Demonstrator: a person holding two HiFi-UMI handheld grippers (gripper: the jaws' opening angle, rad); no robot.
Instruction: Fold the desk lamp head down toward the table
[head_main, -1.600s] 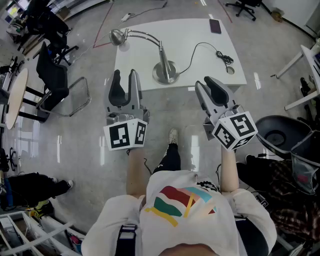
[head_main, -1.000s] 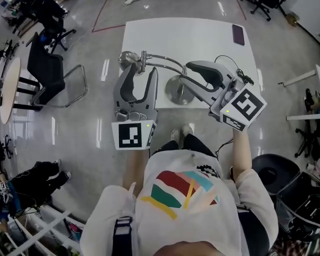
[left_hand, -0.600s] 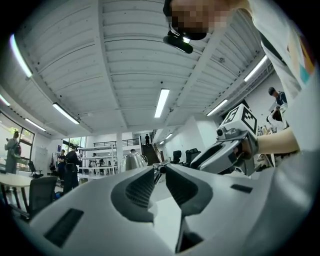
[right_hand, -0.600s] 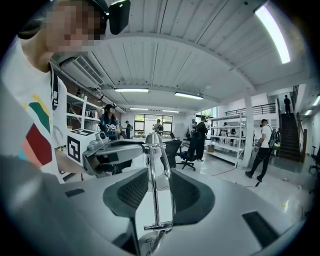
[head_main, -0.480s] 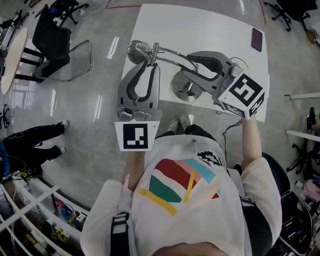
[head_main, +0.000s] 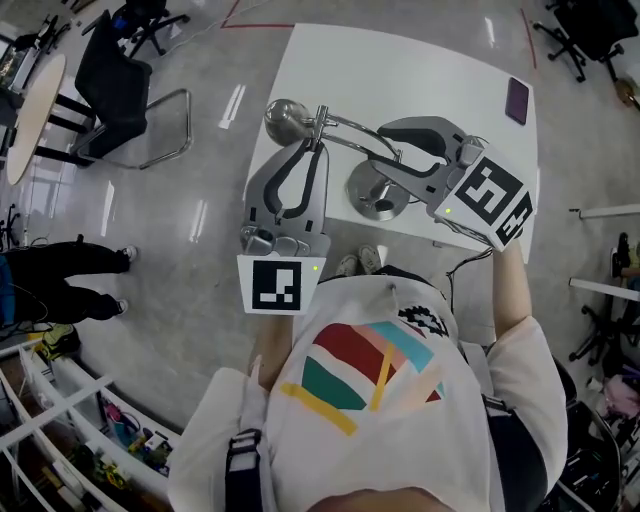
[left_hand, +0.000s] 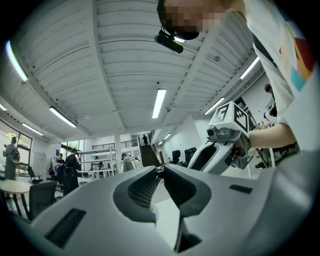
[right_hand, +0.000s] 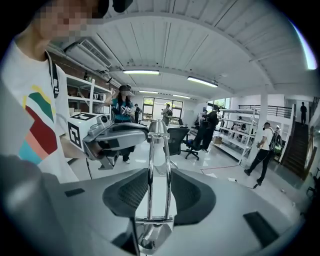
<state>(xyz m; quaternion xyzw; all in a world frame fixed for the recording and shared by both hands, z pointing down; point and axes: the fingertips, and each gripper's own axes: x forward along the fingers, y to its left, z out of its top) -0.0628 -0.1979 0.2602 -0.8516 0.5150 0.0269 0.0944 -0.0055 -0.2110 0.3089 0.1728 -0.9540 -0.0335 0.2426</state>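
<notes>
A chrome desk lamp stands on the white table (head_main: 420, 70), its round base (head_main: 375, 195) near the front edge. Its curved twin-rod arm (right_hand: 159, 165) runs left to the dome head (head_main: 285, 118). My left gripper (head_main: 318, 135) reaches the thin neck just behind the head, its jaws closing, with the tips pinching that neck (left_hand: 160, 171). The lamp head (left_hand: 131, 162) shows just beyond the left jaw. My right gripper (head_main: 380, 145) straddles the arm above the base. Its pads sit against both rods in the right gripper view (right_hand: 159, 195).
A dark phone (head_main: 517, 100) lies at the table's far right corner. A black chair (head_main: 120, 70) and a round table (head_main: 30, 110) stand to the left. A person (head_main: 60, 270) stands on the floor at the left. A cable (head_main: 455, 265) hangs off the table's front.
Both grippers came up from below the table edge to the lamp. The left jaws narrowed from wide open onto the neck. The right gripper moved in over the arm and settled.
</notes>
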